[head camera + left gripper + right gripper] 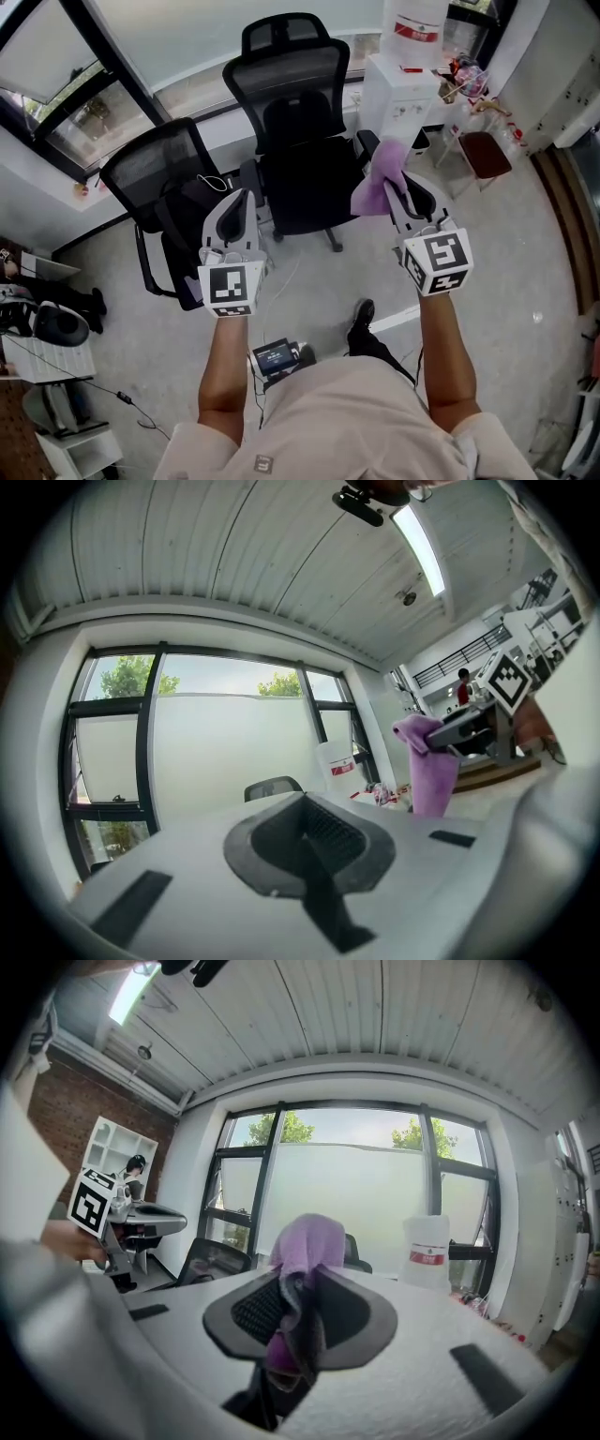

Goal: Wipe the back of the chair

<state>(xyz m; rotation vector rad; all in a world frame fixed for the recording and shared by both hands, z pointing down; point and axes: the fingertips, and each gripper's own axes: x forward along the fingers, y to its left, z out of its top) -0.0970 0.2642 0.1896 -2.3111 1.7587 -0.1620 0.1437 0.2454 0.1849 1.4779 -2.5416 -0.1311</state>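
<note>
The black mesh-backed office chair (291, 84) stands untouched ahead. The soft purple cloth (377, 183) is clamped in the right gripper (396, 192) — near the chair's armrest; the left gripper (246, 202) is closed, empty. The cloth should be pressed flat and drawn down the back in overlapping strokes.

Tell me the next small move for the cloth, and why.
Probably carry the right gripper forward and left until the cloth meets the mesh back of the chair with the headrest. Its jaws are shut on the cloth, which hangs free, short of that back, so no wiping can start yet. The left gripper is shut and empty.
</note>
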